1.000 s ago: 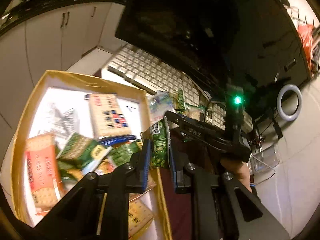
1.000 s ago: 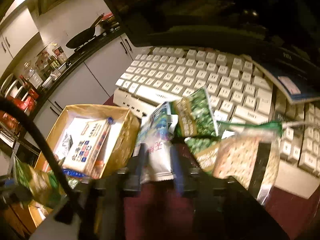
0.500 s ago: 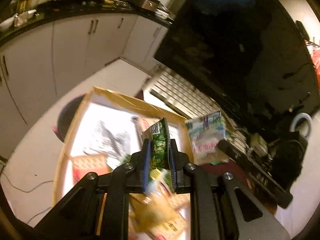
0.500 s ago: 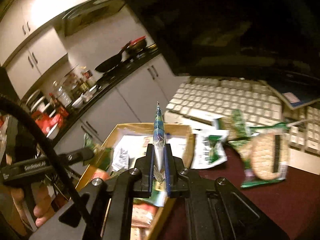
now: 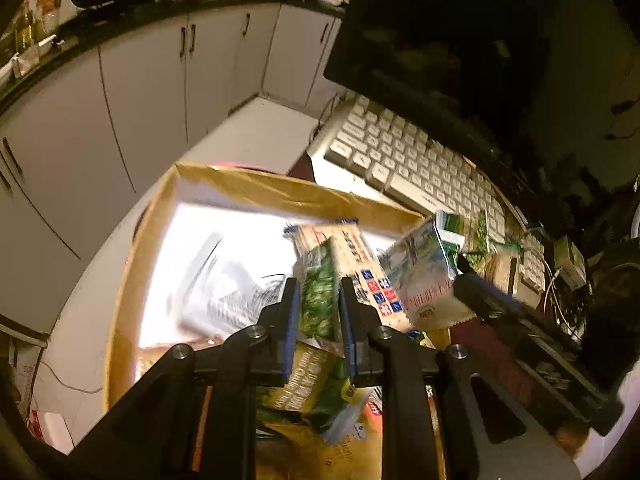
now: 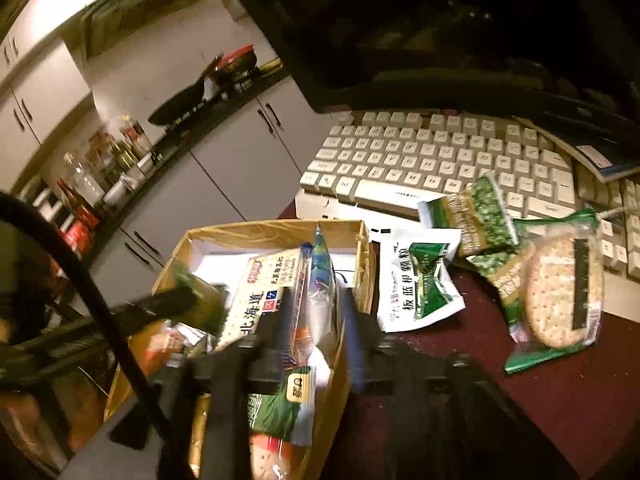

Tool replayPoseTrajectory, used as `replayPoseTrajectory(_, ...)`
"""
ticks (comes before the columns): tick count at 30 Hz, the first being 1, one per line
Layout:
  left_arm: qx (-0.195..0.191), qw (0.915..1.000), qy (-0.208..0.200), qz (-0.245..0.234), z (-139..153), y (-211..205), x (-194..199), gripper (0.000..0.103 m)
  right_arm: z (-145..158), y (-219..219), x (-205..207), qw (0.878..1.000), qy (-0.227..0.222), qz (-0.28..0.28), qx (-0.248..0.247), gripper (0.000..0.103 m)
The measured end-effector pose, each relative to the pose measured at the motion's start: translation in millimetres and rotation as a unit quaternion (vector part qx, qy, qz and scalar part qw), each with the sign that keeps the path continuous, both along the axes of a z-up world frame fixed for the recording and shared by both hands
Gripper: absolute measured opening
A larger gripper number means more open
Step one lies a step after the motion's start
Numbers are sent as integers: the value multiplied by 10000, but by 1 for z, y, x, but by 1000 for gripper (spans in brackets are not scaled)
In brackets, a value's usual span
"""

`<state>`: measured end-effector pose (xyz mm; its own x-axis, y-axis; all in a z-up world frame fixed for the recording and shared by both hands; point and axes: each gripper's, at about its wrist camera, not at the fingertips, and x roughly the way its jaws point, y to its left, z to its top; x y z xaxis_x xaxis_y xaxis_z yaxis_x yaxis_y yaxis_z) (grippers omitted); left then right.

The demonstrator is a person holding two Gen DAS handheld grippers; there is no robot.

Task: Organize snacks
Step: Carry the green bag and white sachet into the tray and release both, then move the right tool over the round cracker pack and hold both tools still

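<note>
Motion blur smears my box (image 5: 256, 188) contents. My left tool (image 5: 318, 316) is opening around a green packet (image 5: 318, 300); my right tool (image 6: 316, 320) is opening, a blue packet (image 6: 322, 280) loose between. Four packets (image 6: 420, 284) lie on the desk (image 6: 460, 360).

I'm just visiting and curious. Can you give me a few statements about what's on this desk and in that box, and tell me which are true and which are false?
1. The cardboard box already holds several snack packets. True.
2. The keyboard is black. False: its keys are pale, off-white.
3. A round cracker in a clear wrapper lies on the desk outside the box. True.
4. The white and green sachet lies inside the box. False: it lies on the dark red desk beside the box.
5. A green snack packet sits between the fingers of the left hand-held gripper, over the box. True.
</note>
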<state>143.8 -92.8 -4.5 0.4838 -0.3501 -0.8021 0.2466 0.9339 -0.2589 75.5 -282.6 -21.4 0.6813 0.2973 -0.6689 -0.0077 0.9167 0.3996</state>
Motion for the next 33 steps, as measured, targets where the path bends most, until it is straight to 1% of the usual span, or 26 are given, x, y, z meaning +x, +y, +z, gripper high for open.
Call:
replayPoseTrajectory(1,-24,10000,19,20,0,0,-3,38,6,-5,-6,9999,-133,-86,15,61)
replayPoseTrajectory(2,-53,10000,-26,54,4,0,-7,55,13,-10,-14,9996,-250,-127,32,61)
replayPoseTrajectory(3,-94,9998,-144,87,8,-1,-13,66,19,-15,-22,9994,-303,-129,42,61)
replayPoseTrajectory(4,-112,9993,-329,110,15,-2,-20,69,23,-22,-29,9993,-351,-133,64,61)
replayPoseTrajectory(5,-83,9987,-487,92,21,-5,-28,77,25,-25,-33,9991,-393,-147,79,62)
replayPoseTrajectory(6,-70,9983,-581,48,25,-9,-34,81,26,-32,-39,9989,-430,-176,81,63)
replayPoseTrajectory(8,-105,9973,-701,-164,33,-20,-48,81,26,-49,-50,9987,-429,-272,-36,67)
replayPoseTrajectory(10,-211,9960,-714,-503,38,-37,-59,82,24,-65,-54,9982,-393,-417,-187,70)
replayPoseTrajectory(12,-252,9943,-687,-776,38,-54,-63,83,18,-87,-55,9975,-246,-615,-245,70)
replayPoseTrajectory(14,-178,9929,-589,-1019,33,-74,-63,83,11,-104,-53,9976,-88,-657,-180,70)
replayPoseTrajectory(17,-7,9916,-485,-1197,25,-96,-61,83,5,-120,-48,9971,46,-734,-190,71)
replayPoseTrajectory(19,-1,9917,-420,-1214,21,-102,-60,83,-2,-126,-40,9967,188,-755,-223,71)
replayPoseTrajectory(22,-41,9921,-314,-1214,17,-107,-59,83,-16,-123,-20,9947,466,-715,-572,72)
replayPoseTrajectory(24,-27,9919,-336,-1222,17,-109,-59,83,-23,-119,-11,9932,591,-670,-741,74)
replayPoseTrajectory(26,13,9924,-340,-1186,16,-109,-59,83,-31,-117,-5,9912,699,-689,-889,80)
replayPoseTrajectory(30,-6,9933,-296,-1113,14,-104,-59,83,-45,-117,0,9905,846,-685,-839,80)
replayPoseTrajectory(33,-59,9933,-230,-1127,10,-106,-58,83,-51,-114,4,9887,946,-715,-912,80)
